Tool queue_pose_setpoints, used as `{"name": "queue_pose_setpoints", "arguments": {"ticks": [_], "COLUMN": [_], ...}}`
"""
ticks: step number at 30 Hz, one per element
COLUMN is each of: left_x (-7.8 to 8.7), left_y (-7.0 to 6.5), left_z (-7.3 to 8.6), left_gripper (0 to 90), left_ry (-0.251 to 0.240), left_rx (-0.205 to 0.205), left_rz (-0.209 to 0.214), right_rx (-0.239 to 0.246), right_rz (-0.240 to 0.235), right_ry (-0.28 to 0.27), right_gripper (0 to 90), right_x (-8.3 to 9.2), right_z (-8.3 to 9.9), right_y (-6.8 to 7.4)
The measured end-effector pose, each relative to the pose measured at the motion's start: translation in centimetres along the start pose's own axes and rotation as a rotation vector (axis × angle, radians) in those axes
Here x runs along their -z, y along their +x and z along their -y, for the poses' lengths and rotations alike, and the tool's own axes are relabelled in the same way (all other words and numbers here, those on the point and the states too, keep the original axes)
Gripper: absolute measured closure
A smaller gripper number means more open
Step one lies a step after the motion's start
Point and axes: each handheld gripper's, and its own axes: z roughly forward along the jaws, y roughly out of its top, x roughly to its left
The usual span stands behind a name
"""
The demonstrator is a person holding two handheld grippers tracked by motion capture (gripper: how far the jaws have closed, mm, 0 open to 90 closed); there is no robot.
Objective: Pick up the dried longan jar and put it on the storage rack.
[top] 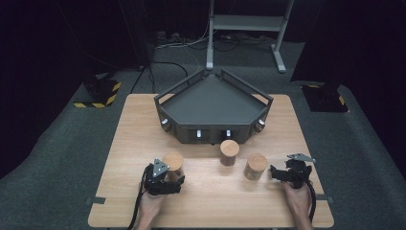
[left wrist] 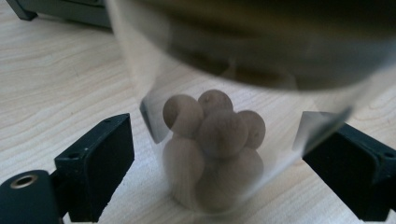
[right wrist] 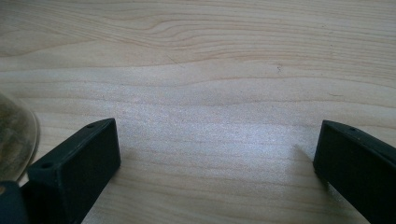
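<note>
My left hand-held gripper (left wrist: 224,154) stands parted around the left cork-lidded glass jar (top: 173,165) of brown balls (left wrist: 215,135) on the surface (top: 215,201), pads not yet pressing its slick, breakable wall, so I judge a low, gentle hold best.

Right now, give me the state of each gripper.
Left gripper: open, fingers either side of the jar, not touching it.
Right gripper: open, nothing between the fingers.

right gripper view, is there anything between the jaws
No, the right gripper has its jaws wide apart with just bare wooden table between them.
</note>
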Motion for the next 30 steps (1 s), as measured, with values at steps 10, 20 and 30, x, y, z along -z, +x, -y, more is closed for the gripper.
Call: {"name": "queue_pose_setpoints", "arguments": {"ticks": [10,20,30], "left_x": [-0.69,-1.0,-0.84], "left_y": [-0.5,-0.77,-0.77], "left_z": [-0.7,-0.96,-0.89], "left_gripper": [13.9,19.2,25.4], "left_ry": [-0.021,-0.041,-0.05], "left_rx": [-0.01,0.002,0.002], "left_rz": [-0.017,-0.037,-0.061], "right_rx": [0.0,0.0,0.0], "right_rz": [0.0,0.0,0.0], "right_ry": [-0.001,-0.001,0.0], "right_gripper": [0.0,0.0,0.0], "right_x": [0.0,0.0,0.0], "right_z": [0.0,0.0,0.0], "right_y": [0.0,0.0,-0.01]}}
